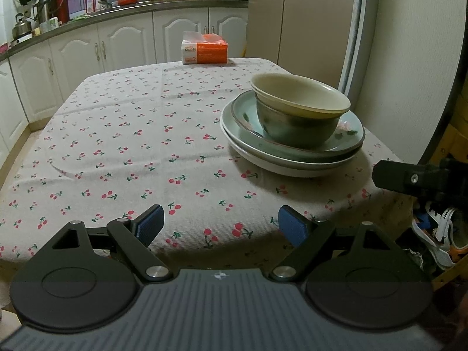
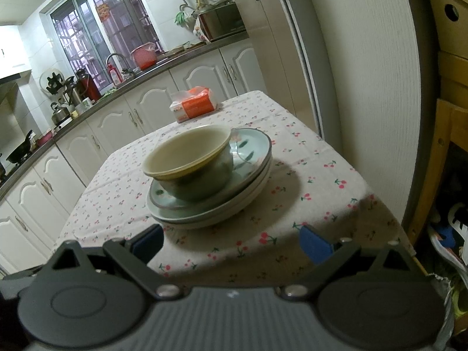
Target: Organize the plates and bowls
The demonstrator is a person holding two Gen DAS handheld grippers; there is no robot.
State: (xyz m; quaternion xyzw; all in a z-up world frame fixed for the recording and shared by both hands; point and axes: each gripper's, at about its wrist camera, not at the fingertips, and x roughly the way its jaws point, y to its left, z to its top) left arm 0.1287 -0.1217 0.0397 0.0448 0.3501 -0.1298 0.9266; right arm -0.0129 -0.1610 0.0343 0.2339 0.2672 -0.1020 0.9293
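2 bowls (image 1: 298, 108) nested on 2 plates (image 1: 280, 149), both claws (image 1: 220, 223) (image 2: 231, 241) apart, empty

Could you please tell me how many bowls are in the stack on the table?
2. A cream bowl sits nested inside a grey-green bowl, which stands on the top plate of the stack. Anything inside the cream bowl is hidden from view.

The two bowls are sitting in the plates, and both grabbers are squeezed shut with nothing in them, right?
Not quite. The left gripper and right gripper are both open, as each wrist view shows. The bowls do sit in the plates.
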